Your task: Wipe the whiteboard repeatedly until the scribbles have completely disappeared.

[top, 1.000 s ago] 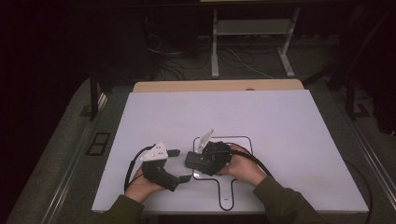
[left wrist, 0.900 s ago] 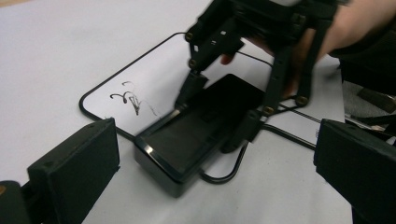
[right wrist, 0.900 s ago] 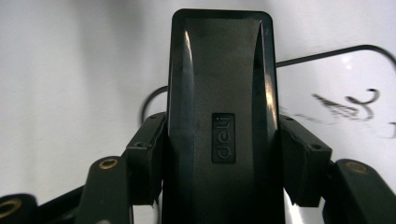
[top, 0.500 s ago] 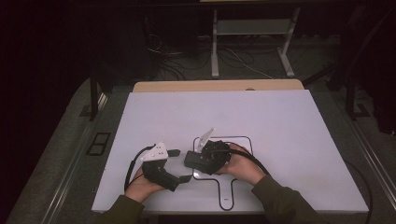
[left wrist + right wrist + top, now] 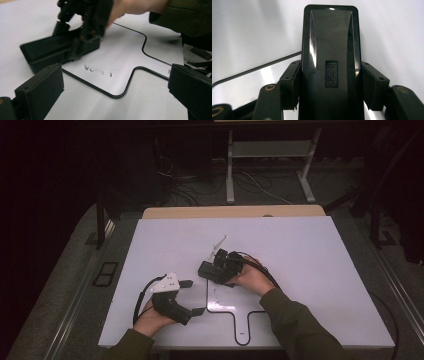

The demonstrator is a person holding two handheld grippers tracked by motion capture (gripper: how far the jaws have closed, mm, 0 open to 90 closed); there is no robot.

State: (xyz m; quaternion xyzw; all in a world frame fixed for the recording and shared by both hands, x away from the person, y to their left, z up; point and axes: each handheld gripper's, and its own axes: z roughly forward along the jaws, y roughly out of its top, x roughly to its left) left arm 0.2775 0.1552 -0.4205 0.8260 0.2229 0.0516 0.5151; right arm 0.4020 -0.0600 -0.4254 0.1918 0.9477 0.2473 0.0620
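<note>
A black block eraser (image 5: 207, 271) marked "deli" (image 5: 330, 50) lies flat on the white board (image 5: 300, 245), at the upper left corner of a black drawn outline (image 5: 235, 310). My right gripper (image 5: 216, 269) is shut on it, its pads (image 5: 290, 82) pressing both long sides. A few faint dark scribbles (image 5: 98, 70) remain inside the outline, just on the near side of the eraser (image 5: 50, 52). My left gripper (image 5: 192, 297) rests on the board to the left of the outline, open with nothing between its jaws (image 5: 116, 100).
The board covers most of a wooden table whose far edge (image 5: 230, 212) shows behind it. Beyond are a dark floor with cables (image 5: 250, 182) and white table legs (image 5: 230, 170). The person's sleeves come in at the bottom.
My right gripper has slid the eraser away from the person, up to the outline's upper left corner. The left gripper has stayed where it was.
</note>
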